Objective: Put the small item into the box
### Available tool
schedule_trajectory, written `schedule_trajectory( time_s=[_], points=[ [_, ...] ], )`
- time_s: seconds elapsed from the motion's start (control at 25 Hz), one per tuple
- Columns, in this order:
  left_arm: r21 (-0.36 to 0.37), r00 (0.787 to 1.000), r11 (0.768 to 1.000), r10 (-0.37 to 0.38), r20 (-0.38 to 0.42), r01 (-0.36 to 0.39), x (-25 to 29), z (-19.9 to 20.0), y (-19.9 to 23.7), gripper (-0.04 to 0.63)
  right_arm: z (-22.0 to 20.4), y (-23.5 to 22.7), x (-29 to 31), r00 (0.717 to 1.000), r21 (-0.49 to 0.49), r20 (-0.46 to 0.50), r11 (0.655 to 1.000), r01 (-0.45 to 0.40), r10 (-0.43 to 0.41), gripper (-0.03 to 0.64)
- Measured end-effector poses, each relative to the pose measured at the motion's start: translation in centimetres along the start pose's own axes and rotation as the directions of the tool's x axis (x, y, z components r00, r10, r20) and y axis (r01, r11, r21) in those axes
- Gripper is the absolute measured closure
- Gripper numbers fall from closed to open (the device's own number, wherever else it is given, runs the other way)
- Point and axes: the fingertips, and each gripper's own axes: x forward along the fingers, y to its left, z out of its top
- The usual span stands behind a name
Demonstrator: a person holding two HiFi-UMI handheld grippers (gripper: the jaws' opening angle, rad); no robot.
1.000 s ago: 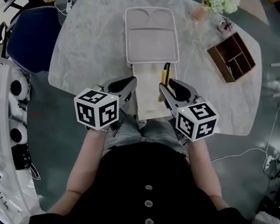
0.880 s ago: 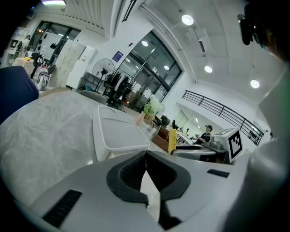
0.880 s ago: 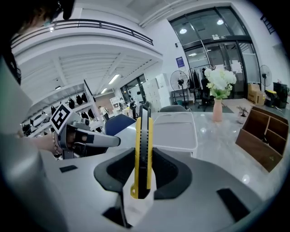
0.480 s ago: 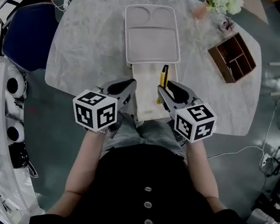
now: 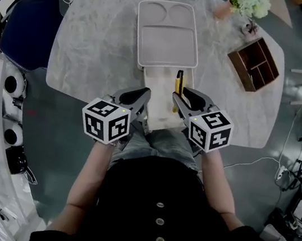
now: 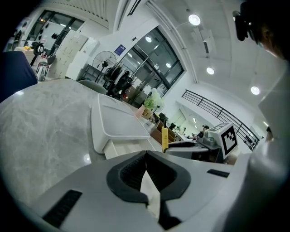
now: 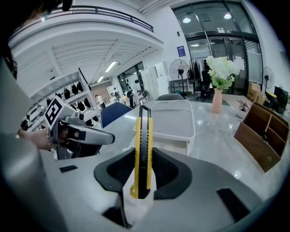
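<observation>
The right tongs [image 7: 143, 156] pinch a yellow knife [image 7: 144, 131] by its near end, blade end pointing away. The left tongs [image 6: 146, 156] are pressed together with nothing in them, just left of the right pair. Both hang at the near edge of the table [image 5: 95, 40], over the open near part of the white box [image 5: 160, 99]; its lid [image 5: 166, 34] lies on the far part. The knife is picked up and above the opening's right side, but not yet inside. Lowering and letting go remain.
</observation>
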Motion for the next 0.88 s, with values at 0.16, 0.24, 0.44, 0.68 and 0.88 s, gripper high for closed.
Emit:
schedule_trajectory(
  time_s=[0.16,0.24,0.44,0.68,0.88],
  points=[
    [-0.028,1.0,1.0,0.011,0.008,-0.01,0.1,-0.5,0.5,0.577,-0.3,0.2,0.7,0.999,-0.023,-0.031,1.0,-0.016,0.015,0.497],
    [-0.048,1.0,0.999,0.011,0.011,-0.011,0.4,-0.9,0.7,0.577,-0.7,0.2,1.0,0.998,-0.023,-0.05,0.999,-0.027,0.026,0.497],
    [-0.037,1.0,0.999,0.012,-0.005,-0.012,0.8,-1.8,1.0,0.577,-2.1,-0.2,1.8,0.992,-0.017,-0.12,0.999,-0.028,0.026,0.497],
    [-0.083,0.999,0.996,0.036,0.029,-0.034,0.4,-1.9,2.4,0.577,-3.8,-0.7,3.0,0.975,-0.035,-0.224,0.999,-0.004,-0.004,0.497],
    [-0.096,0.998,0.994,0.05,0.049,-0.045,-0.2,-2.0,3.5,0.577,-4.5,-0.3,4.2,0.957,-0.109,-0.288,0.994,0.01,-0.042,0.497]
  ],
)
